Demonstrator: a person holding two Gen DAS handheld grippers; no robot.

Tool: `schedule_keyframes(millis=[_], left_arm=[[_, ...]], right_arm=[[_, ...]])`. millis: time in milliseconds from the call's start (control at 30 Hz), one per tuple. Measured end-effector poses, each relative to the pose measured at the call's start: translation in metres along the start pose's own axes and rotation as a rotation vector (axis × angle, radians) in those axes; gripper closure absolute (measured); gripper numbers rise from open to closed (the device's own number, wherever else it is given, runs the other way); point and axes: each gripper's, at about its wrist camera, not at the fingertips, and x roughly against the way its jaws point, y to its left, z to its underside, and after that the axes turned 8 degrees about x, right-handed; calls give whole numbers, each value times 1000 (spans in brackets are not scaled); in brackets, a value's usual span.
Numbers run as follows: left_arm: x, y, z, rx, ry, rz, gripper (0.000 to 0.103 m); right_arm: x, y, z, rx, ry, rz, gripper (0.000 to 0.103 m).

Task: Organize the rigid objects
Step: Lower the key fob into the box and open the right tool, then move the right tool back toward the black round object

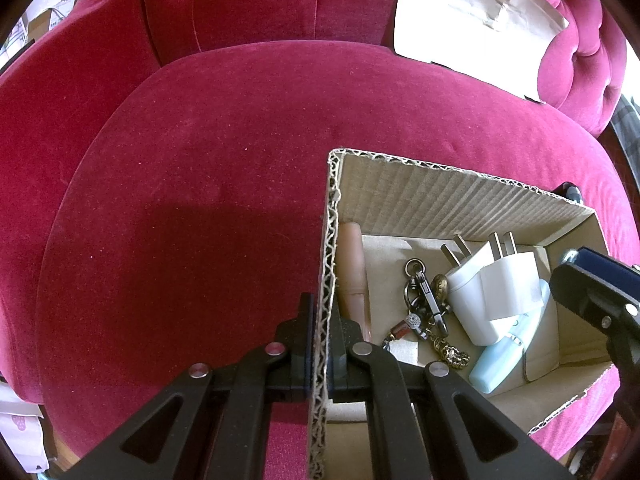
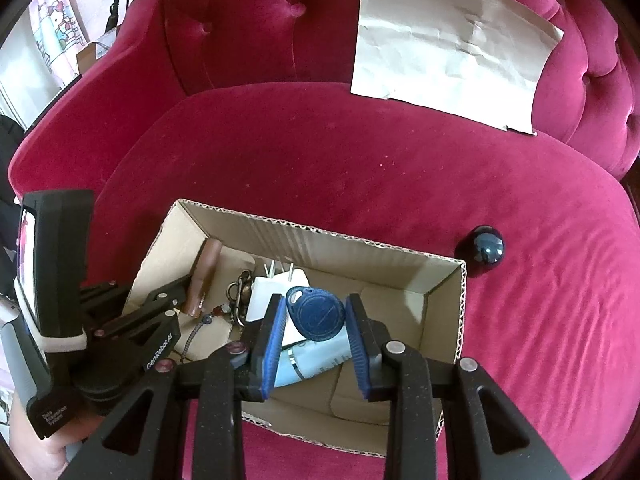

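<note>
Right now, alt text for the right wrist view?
Right gripper holds a blue key fob over an open cardboard box on a red velvet chair. A dark ball lies outside the box.

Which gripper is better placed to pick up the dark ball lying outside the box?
The right gripper, once it drops the blue key fob: the dark ball lies on its side. The left gripper clamps the cardboard box wall.

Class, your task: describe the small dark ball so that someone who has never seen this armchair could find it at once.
Start at the red velvet seat cushion and find the open cardboard box on it. Just outside the box's far right corner lies the dark ball, alone on the velvet. It is the only glossy round thing, and the only item not inside the box.
</note>
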Motion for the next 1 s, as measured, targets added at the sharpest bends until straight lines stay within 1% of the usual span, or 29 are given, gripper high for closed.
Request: schedule_keyframes(millis=[33,67,133,167,200,267,367,500,733,1000], left_arm=[[0,-1,0,-21,-2,5,99],[0,-1,0,-20,-2,5,99],[0,-1,0,-22,-3,5,99],[0,-3,0,-23,-4,4,99],[0,-2,0,-22,-3,5,99],[0,-2,0,-21,-2,6,99],[0,-4,0,-22,-3,4,99],[0,-3,0,-23,-3,5,99],[0,-2,-1,-26,-3,7,99],[0,-3,-1,-32,-4,4,99]], right_arm=[[0,0,0,-4,-1,2,61],[1,-1,0,-15,-10,4,50],[3,-1,-1,-27,-26,10,42],[4,-1,-2,-30,-33,13,35],[5,-2,-2,-32,-39,13,31],[6,-4,-3,-39,-47,21,16],[6,-6,-2,-45,-46,28,2],[2,-8,-5,-45,-25,26,1],[5,-19,-3,-71,-24,36,1],[11,-38,-7,-76,-28,78,1]])
